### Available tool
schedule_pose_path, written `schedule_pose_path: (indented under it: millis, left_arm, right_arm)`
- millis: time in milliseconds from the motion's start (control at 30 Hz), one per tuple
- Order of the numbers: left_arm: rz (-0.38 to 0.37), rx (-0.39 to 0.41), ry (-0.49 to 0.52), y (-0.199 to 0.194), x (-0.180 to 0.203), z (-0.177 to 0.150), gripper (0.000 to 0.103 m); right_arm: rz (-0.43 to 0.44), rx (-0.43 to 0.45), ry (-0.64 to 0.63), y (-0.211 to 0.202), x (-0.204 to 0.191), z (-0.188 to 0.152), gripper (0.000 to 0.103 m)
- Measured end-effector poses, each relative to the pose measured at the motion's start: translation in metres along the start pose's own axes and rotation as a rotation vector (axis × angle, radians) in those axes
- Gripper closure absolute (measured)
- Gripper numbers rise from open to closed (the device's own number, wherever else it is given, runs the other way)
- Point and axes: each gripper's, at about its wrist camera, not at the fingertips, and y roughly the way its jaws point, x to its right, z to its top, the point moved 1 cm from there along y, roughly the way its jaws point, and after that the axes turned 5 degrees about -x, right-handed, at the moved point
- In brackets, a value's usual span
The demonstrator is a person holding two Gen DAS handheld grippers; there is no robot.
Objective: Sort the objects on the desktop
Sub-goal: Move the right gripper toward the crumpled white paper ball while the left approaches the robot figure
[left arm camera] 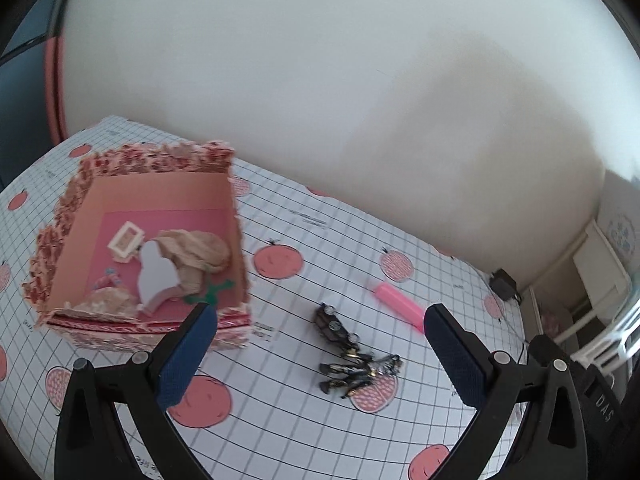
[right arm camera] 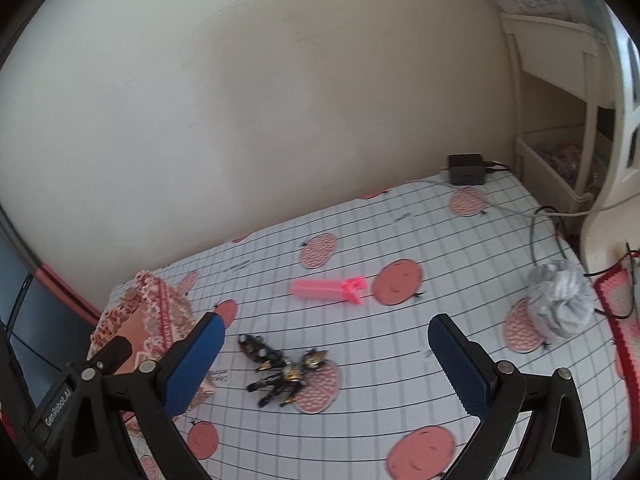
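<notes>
Box (right arm camera: 140, 320) interior hidden, right-wrist view; contents w/ blur.

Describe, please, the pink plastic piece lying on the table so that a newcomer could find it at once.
Start from the patterned cardboard box on the checked tablecloth. Beside it lies a black and gold toy figure, and just beyond that, towards the wall, is the pink plastic piece. It alone is bright pink, a flat bar ending in a small hook.

A white grid-lined cloth (right arm camera: 400, 248) printed with pink fruit covers the bench. A black power adapter (right arm camera: 466, 169) sits at its far edge against the pale wall (right arm camera: 280, 80), its cables (right arm camera: 536, 216) trailing rightward. Cream shelving (right arm camera: 560, 80) stands beyond, and a pink crocheted mat (right arm camera: 618, 300) lies at the right.
</notes>
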Motion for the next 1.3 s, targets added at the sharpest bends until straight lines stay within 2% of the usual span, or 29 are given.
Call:
schedule_pose_path:
  millis: [567, 1167, 1300]
  left_arm:
    - [-0.026, -0.063, 0.13, 0.03, 0.058, -0.023, 0.0]
    - [-0.007, -0.13, 0.173, 0.06, 0.079, -0.04, 0.0]
    - [0.0, -0.148, 0.173, 0.067, 0.08, -0.043, 0.0]
  right_arm:
    - [-0.11, 0.021, 0.076, -0.011, 0.073, 0.011, 0.0]
    - [-0.254, -0.014, 0.082, 0.005, 0.119, 0.007, 0.0]
    - [-0.31, -0.026, 0.072, 0.012, 0.128, 0.005, 0.0]
